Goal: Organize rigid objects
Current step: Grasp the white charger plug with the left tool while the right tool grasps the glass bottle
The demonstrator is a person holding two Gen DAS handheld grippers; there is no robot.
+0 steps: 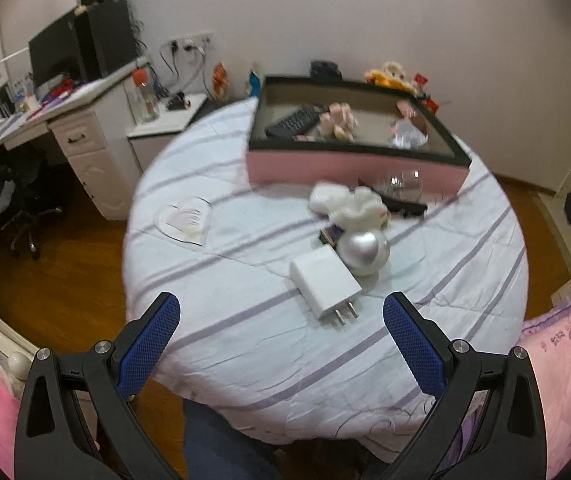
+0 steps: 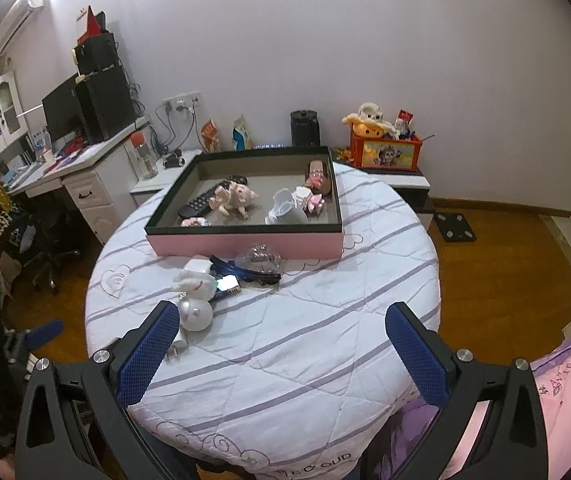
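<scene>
A pink box (image 1: 349,168) (image 2: 245,242) with a dark rim sits at the far side of the round striped table (image 1: 245,320) (image 2: 305,340). It holds a black remote (image 1: 291,122) (image 2: 205,198), a plush toy (image 2: 235,198) and small items. In front of it lie a white charger (image 1: 325,284), a silver ball (image 1: 363,250) (image 2: 195,312), a white plush (image 1: 345,202) (image 2: 191,280) and a clear glass piece (image 1: 403,184) (image 2: 259,258). My left gripper (image 1: 281,320) is open, just short of the charger. My right gripper (image 2: 281,328) is open and empty over the table's near side.
A white desk (image 1: 81,120) (image 2: 81,176) with a monitor stands at the left, with an office chair (image 1: 25,208) beside it. An orange toy box (image 2: 385,152) stands at the back right. Pink bedding (image 1: 565,360) lies at the near right. The floor is wood.
</scene>
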